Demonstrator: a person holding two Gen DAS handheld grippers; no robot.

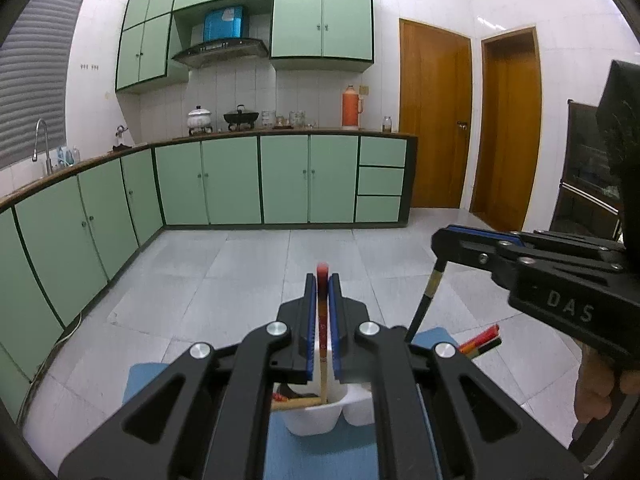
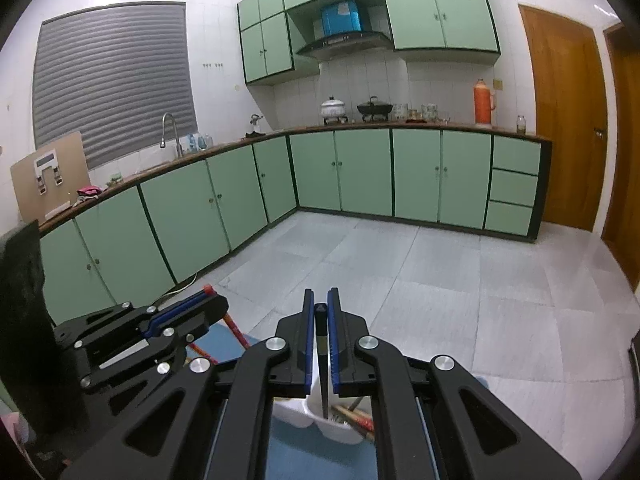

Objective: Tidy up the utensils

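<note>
Left wrist view: both grippers held chopsticks upright over a white holder.

Left to right, the left gripper (image 1: 322, 280) stood clamped on a red-tipped chopstick (image 1: 322, 320), its pale lower end pointing down into the white utensil holder (image 1: 316, 416) on the blue mat (image 1: 144, 376), likely so it could drop straight in. Beside it, the right gripper (image 1: 440, 240) reached in from the right, level, jaws pinched together on a dark chopstick (image 1: 424, 304) slanting down towards the holder's right compartment. In the right wrist view, that dark stick (image 2: 320, 344) ran between the closed fingers into the holder (image 2: 304, 412), where other sticks already lay.
</note>
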